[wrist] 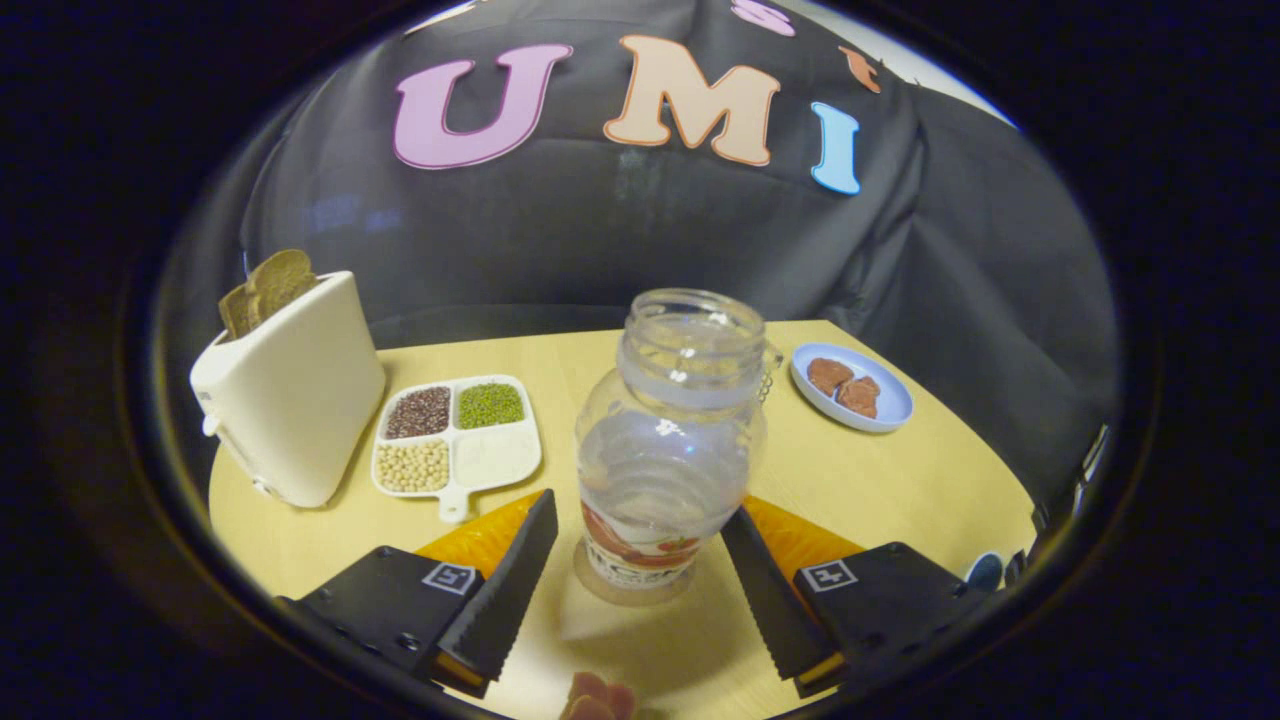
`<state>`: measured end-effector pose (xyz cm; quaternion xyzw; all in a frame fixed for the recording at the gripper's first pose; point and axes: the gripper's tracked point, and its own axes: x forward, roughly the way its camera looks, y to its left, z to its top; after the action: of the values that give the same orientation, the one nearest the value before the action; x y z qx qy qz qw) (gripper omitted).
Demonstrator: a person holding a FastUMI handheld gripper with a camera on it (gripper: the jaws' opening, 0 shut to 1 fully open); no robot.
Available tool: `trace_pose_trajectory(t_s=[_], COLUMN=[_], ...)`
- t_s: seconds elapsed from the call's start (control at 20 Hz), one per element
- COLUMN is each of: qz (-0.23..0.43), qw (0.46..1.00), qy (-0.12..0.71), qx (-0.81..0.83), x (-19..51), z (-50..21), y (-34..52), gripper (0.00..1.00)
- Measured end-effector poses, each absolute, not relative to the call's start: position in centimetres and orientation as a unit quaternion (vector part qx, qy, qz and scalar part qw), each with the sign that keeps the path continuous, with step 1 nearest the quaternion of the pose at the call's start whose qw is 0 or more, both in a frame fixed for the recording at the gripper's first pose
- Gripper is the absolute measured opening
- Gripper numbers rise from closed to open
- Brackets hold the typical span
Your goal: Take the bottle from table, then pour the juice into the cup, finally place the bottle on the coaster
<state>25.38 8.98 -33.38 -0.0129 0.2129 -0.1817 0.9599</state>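
One upright bottle (667,450), mouth up, between parted hand-held gripper (640,530) fingers.

A pale wooden table (880,480) with a rounded edge fills the lower part of the scene; behind it hangs a black cloth wall (600,230), creased into folds toward the right; at the top right a sliver of lighter wall (940,75) shows past the cloth; the light is soft and warm, coming from above, leaving gentle shadows on the tabletop and a faint sheen on the cloth.
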Motion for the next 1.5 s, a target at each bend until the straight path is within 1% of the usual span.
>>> trace_pose_trajectory(t_s=[0.2,0.35,0.55,0.75,0.95,1.15,1.5], qz=[-0.159,-0.146,-0.108,-0.066,-0.044,-0.029,-0.023], qw=[0.968,0.974,0.985,0.991,0.994,0.996,0.995], qy=[0.196,0.172,0.135,0.116,0.097,0.086,0.097], qx=[0.003,-0.001,-0.007,-0.021,-0.019,0.003,0.01], x=[22.6,20.6,17.7,15.7,14.3,13.0,10.5], z=[-29.1,-24.4,-18.0,-12.9,-8.0,-5.1,-4.0], y=[9.4,8.6,7.6,6.3,4.5,3.1,1.6], gripper=[1.0,1.0,1.0,1.0,1.0,1.0,1.0])
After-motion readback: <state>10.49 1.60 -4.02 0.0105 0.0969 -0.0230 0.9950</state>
